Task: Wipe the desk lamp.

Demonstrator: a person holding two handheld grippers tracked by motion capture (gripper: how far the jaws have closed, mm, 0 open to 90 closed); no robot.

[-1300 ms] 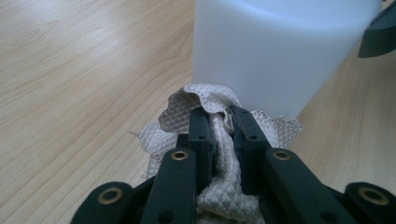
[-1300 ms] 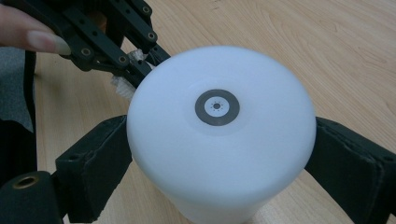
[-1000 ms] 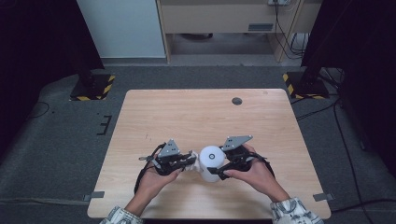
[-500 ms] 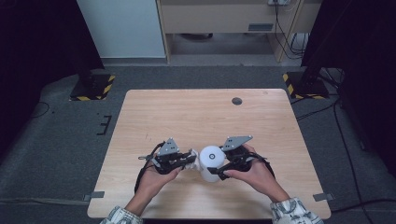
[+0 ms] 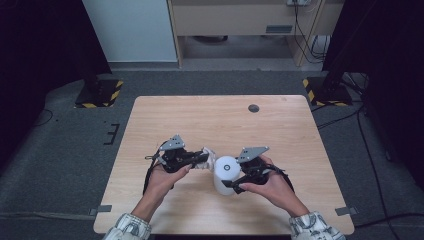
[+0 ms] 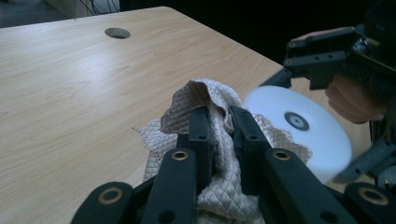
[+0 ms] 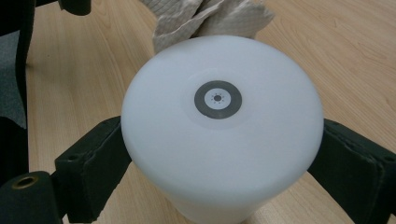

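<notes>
At the near edge of the surface [image 5: 165,115], the right tool [image 5: 235,181] is clamped on a white cup [image 5: 226,172] standing upright. Just beside it, the left tool [image 5: 204,159] is clamped on a quilted cloth [image 6: 212,100] that touches the cup's side.

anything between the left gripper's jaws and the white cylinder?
Yes: a quilted beige cloth, pinched in the left gripper, bunches up against the white cylinder held by the right gripper. Clearest in the left gripper view.
</notes>
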